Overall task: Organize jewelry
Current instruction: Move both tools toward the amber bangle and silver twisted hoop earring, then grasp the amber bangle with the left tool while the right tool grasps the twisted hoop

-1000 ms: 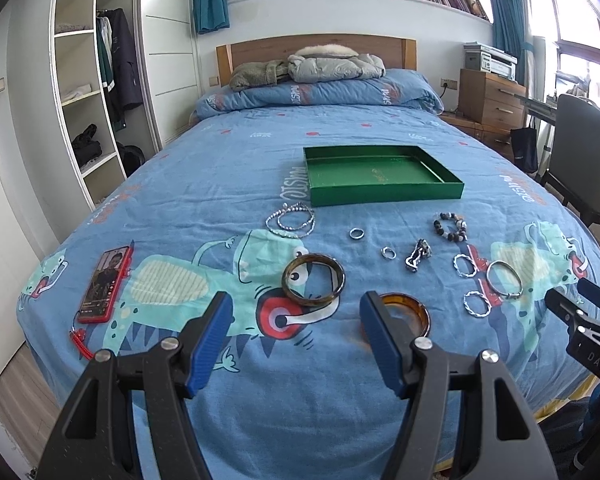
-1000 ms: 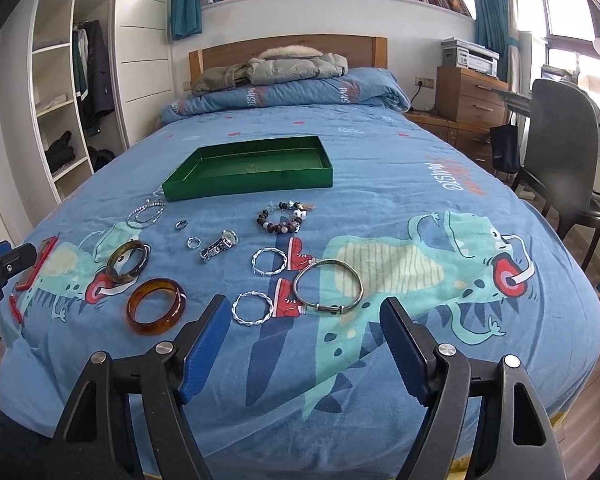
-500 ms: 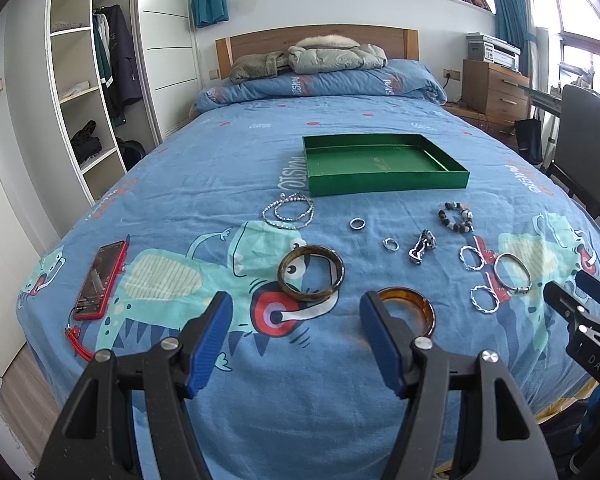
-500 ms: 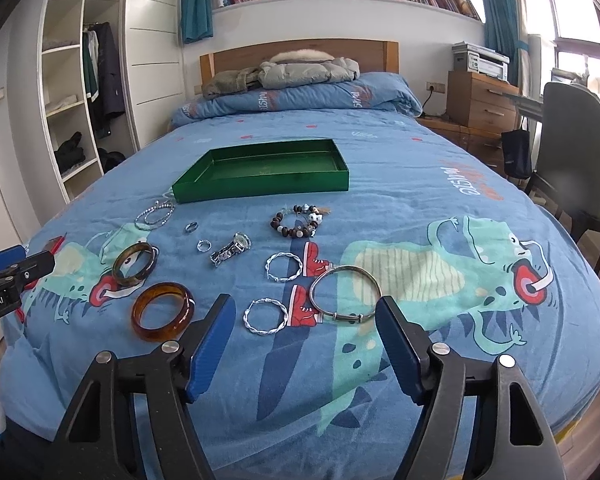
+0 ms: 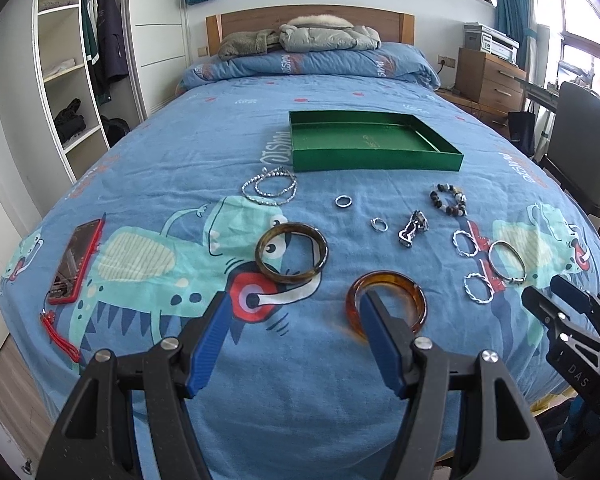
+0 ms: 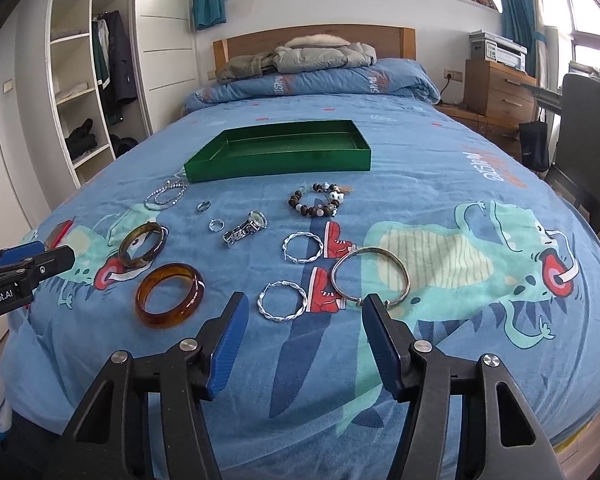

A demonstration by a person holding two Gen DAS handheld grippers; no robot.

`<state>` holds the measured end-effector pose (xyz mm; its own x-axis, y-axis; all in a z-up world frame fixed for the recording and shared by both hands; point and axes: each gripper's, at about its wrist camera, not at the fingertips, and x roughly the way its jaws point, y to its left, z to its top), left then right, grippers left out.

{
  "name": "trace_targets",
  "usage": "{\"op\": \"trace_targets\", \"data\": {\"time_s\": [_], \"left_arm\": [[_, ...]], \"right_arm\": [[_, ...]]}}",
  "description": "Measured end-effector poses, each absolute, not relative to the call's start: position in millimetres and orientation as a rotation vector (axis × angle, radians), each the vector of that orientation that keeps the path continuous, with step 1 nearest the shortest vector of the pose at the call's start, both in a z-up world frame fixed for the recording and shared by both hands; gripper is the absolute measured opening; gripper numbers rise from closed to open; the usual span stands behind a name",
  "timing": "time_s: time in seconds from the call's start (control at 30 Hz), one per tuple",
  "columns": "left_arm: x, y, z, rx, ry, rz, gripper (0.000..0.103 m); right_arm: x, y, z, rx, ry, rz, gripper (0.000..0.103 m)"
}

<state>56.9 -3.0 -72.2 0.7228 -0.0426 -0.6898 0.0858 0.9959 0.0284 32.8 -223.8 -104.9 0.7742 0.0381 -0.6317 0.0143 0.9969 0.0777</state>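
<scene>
Jewelry lies loose on the blue dinosaur bedspread in front of an empty green tray (image 5: 376,160) (image 6: 280,164). My left gripper (image 5: 295,300) is open and holds nothing; its right finger overlaps the amber bangle (image 5: 416,300) in the left wrist view, with the dark tortoiseshell bangle (image 5: 292,277) just beyond. My right gripper (image 6: 305,300) is open with its jaws closing and nothing pressed between them. A twisted silver hoop (image 6: 280,319) lies just past its tips, and a plain silver bangle (image 6: 370,249) sits by its right finger. A watch (image 6: 246,229), a bead bracelet (image 6: 294,200) and a chain (image 6: 166,196) lie farther off.
A red phone (image 5: 76,260) with a strap lies at the bed's left edge. Pillows and jackets are piled at the headboard. A chair (image 6: 588,140) and a wooden dresser stand to the right, with open wardrobe shelves to the left. The bed's front edge is right under both grippers.
Both grippers have sunk and moved forward toward the jewelry, which now looks larger. The right gripper's jaws have narrowed. The left jaws keep the same width.
</scene>
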Motion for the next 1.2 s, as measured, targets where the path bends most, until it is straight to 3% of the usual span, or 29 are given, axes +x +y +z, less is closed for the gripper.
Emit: {"op": "trace_targets", "data": {"time_s": [0.4, 0.87, 1.2], "left_arm": [[64.1, -3.6, -81.4, 0.037, 0.782, -0.081, 0.064], [98.0, -11.0, -127.7, -0.100, 0.962, -0.194, 0.064], [121.3, -31.1, -151.0, -0.046, 1.019, -0.203, 0.057]], "right_arm": [[40.2, -223.2, -113.6, 0.078, 0.700, 0.031, 0.058], [67.6, -217.2, -142.2, 0.053, 0.792, 0.111, 0.058], [95.5, -209.0, -157.2, 0.004, 0.824, 0.140, 0.053]]}}
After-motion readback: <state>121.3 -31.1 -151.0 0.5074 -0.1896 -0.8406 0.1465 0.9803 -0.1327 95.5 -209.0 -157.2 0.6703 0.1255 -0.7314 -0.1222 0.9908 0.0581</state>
